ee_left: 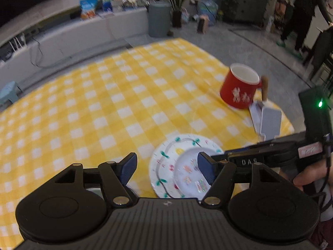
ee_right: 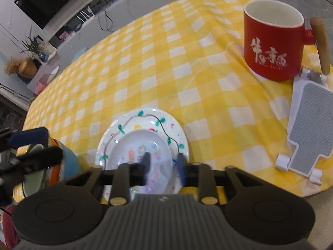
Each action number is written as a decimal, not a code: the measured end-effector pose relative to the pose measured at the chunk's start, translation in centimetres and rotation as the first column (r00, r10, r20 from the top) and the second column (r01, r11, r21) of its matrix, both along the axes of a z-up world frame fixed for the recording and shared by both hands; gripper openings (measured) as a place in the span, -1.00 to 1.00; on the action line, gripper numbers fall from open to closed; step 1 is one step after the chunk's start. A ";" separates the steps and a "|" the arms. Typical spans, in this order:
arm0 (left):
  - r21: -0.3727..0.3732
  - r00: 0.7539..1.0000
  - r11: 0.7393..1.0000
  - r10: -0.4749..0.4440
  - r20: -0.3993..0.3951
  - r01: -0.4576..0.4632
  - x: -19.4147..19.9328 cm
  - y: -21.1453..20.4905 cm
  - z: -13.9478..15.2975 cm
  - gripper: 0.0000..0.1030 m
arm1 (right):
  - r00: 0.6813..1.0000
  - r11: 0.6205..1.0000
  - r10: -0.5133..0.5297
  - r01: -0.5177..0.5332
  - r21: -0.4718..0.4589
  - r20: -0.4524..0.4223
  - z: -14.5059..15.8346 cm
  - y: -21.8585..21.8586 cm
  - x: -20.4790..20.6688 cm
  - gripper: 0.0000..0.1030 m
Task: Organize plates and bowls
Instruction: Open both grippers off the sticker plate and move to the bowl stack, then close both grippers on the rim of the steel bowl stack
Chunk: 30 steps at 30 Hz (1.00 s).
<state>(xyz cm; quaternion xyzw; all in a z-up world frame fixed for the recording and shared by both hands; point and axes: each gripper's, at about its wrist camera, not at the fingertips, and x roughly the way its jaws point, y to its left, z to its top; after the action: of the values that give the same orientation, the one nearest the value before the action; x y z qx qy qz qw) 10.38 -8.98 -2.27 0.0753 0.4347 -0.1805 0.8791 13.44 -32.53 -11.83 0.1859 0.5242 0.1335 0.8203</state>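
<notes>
A small plate (ee_right: pixel 143 152) with bright marks sits on a bigger plate (ee_right: pixel 133 125) near my edge of the yellow checked cloth (ee_right: pixel 166 62). My right gripper (ee_right: pixel 163 162) hangs over the small plate, jaws partly open and holding nothing. My left gripper (ee_left: pixel 167 166) is wide open and empty, above the cloth beside the plates; a red mug (ee_right: pixel 272 41) stands far off.
</notes>
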 end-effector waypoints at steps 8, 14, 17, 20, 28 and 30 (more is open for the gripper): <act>0.001 0.984 0.997 0.077 0.159 -0.078 -3.1 3.4 4.7 0.59 | 0.993 0.999 0.018 -0.015 -0.030 0.117 2.6 -1.1 -0.2 0.59; -0.022 0.963 0.966 0.259 0.070 -0.258 -4.2 8.3 3.2 0.59 | 0.964 0.984 -0.021 -0.028 0.177 0.266 7.3 -2.2 -1.0 0.80; 0.038 0.931 0.930 0.365 0.033 -0.366 -4.1 10.2 1.8 0.59 | 0.941 0.978 0.031 -0.098 0.183 0.336 10.1 0.3 -1.8 0.91; 0.077 0.917 0.915 0.398 -0.003 -0.397 -3.6 11.4 0.3 0.58 | 0.943 0.970 0.104 -0.166 0.175 0.316 11.6 3.9 -1.7 0.91; 0.039 0.923 0.928 0.372 -0.101 -0.370 -2.7 12.6 -2.8 0.58 | 0.946 0.949 0.259 -0.287 0.133 0.195 9.3 10.9 0.5 0.84; 0.043 0.915 0.922 0.387 -0.113 -0.385 -2.4 13.1 -3.3 0.58 | 0.950 0.947 0.268 -0.290 0.137 0.162 7.8 11.8 0.6 0.74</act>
<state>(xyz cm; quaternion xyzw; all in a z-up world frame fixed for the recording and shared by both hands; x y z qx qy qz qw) 7.99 4.07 -5.54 -0.0141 0.4943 -0.0035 0.8692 14.01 -20.74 -3.99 0.1646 0.4736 0.3026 0.8106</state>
